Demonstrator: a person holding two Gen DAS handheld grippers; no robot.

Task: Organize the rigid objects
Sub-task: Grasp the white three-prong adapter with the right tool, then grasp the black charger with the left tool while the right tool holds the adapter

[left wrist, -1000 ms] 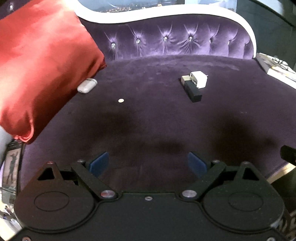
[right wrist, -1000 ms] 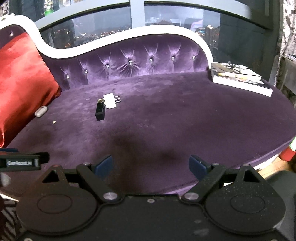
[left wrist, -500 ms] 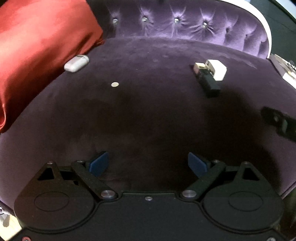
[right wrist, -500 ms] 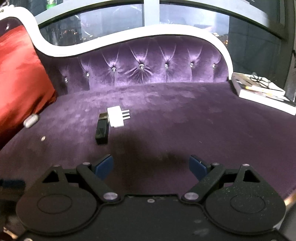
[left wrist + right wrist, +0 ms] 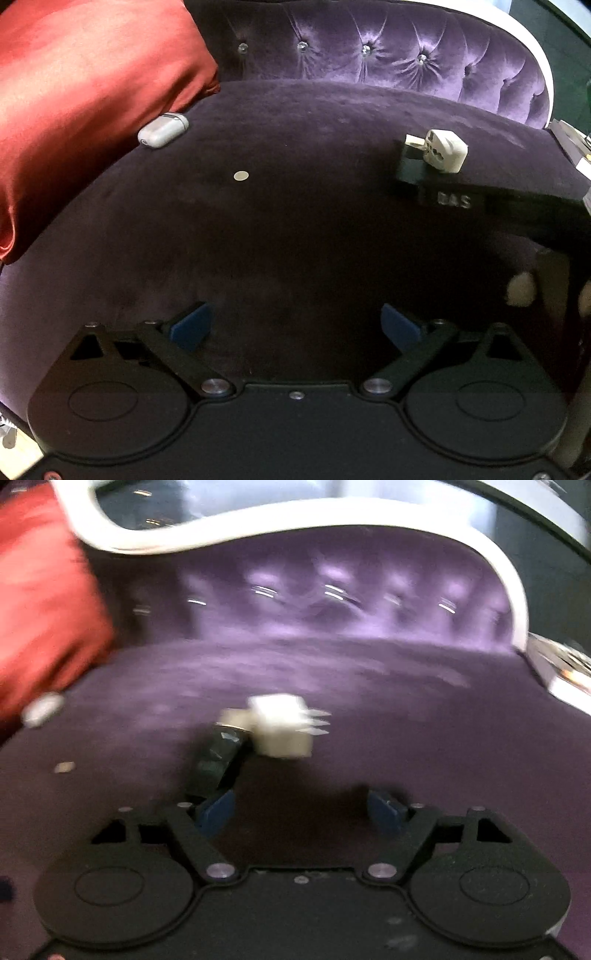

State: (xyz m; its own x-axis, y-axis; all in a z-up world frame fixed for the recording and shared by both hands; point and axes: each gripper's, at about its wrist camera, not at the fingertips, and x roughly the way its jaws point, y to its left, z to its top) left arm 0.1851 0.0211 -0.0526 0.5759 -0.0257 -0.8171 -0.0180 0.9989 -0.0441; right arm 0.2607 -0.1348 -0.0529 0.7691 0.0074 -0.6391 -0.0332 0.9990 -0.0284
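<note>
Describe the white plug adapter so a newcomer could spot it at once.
On the purple sofa seat, look opposite the red cushion. The adapter is a white cube leaning on a black block. Only it has socket holes and metal prongs.

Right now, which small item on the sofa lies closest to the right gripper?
The black block, touching the white plug adapter; it lies just ahead of the right gripper. Coin and grey case lie farther left.
</note>
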